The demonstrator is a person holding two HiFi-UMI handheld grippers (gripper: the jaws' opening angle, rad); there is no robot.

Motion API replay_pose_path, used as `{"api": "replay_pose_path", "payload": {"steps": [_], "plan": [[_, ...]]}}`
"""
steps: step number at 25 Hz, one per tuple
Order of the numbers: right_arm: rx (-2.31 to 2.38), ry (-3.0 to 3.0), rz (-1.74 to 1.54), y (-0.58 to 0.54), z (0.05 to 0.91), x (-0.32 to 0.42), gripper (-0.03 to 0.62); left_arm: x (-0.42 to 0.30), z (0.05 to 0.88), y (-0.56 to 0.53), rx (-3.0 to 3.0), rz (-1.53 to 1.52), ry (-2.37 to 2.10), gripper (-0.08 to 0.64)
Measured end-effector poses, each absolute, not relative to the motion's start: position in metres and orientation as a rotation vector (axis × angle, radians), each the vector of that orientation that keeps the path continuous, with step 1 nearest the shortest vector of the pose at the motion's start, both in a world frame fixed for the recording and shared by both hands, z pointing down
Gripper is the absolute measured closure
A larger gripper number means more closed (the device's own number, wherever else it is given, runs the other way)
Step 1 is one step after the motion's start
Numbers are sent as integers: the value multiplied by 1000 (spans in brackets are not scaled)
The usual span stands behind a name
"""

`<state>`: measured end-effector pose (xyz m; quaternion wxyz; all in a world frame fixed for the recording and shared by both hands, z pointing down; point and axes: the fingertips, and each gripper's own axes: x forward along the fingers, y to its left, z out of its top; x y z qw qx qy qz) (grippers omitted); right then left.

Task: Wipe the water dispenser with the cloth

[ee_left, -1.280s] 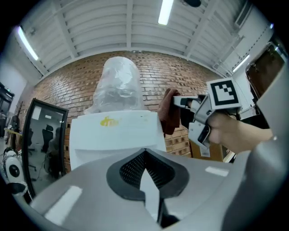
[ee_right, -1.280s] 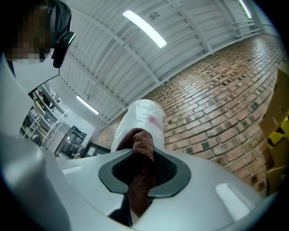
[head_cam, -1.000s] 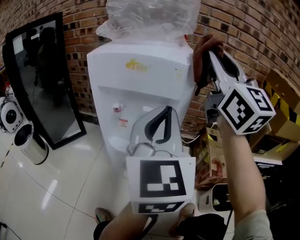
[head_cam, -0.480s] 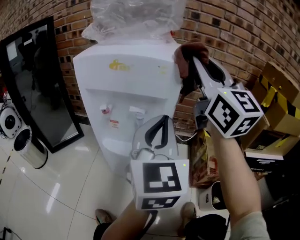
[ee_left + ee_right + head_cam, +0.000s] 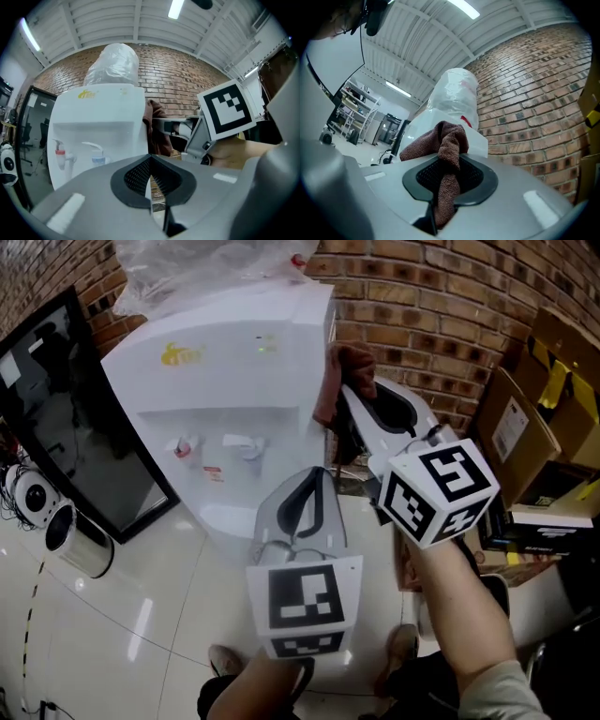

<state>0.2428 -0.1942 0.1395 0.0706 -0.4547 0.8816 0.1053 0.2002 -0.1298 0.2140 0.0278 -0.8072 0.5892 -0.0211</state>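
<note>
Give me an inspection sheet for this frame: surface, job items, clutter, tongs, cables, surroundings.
Surface: glossy white tile floor.
Job's things: white water dispenser upright against the wall, bagged bottle on top; brown cloth at its right side, contact unclear.
Clutter: cardboard boxes on the right; metal bin on the left.
Grippers: left tongs shut, empty; right tongs shut on the cloth.
Cables: thin cord on the floor, left.
Surroundings: brick wall behind; dark mirror leaning left of the dispenser.
</note>
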Motion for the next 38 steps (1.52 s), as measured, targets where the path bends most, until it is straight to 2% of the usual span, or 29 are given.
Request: {"api": "replay_pose_path", "payload": {"steps": [7,14,22,32,38], "plan": [[-1315,2778,205,-194,195,241,511,204,281,-123,-2482,-252,1853,560],[-1267,2916,141,-195,253,238,511,200,292,-128,-2403,-227,1965,560],[-1229,3059,-26,-198,343,234,511,196,342,-116,-2358,-309,2071,560],[-1310,3191,-450,-204,461,229,509,160,446,-106,-2325,-425,2280,560],[-1380,3185,-851,-208,538,234,509,152,492,-102,-2334,-572,2290,560]]}}
